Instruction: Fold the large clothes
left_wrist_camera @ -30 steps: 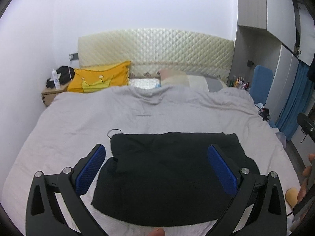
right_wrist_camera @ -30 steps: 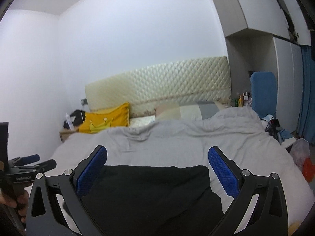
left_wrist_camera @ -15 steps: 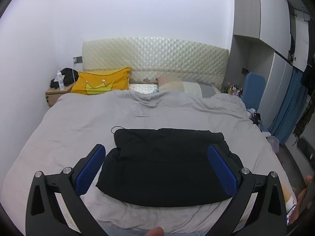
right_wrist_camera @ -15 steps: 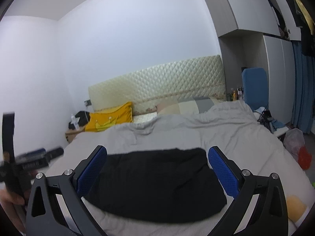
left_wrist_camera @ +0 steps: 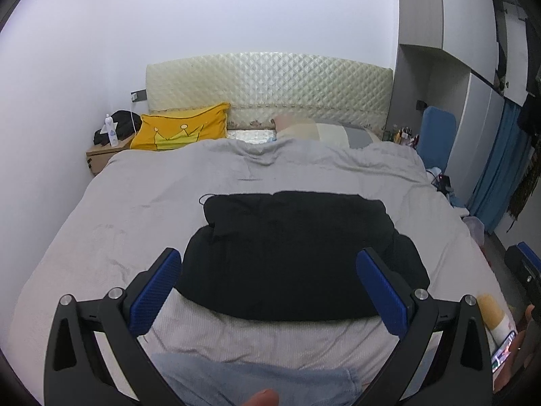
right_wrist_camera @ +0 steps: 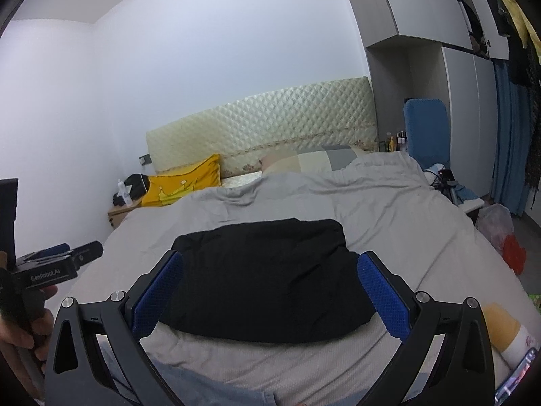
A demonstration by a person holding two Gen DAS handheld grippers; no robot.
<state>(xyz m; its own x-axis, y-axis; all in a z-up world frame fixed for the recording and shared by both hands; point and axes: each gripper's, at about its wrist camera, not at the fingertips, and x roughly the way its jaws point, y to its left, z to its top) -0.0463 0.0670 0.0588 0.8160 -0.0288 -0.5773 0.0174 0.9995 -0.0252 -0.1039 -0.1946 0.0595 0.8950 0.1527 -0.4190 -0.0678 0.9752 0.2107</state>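
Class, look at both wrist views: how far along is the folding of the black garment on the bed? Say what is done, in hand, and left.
Done: the black garment lies on the grey bed cover as a compact layered rectangle. In hand: nothing; the left hand-held gripper and right hand-held gripper are both open and clear of the cloth. Left: probably little, perhaps tidying the uneven left edge or one more fold.
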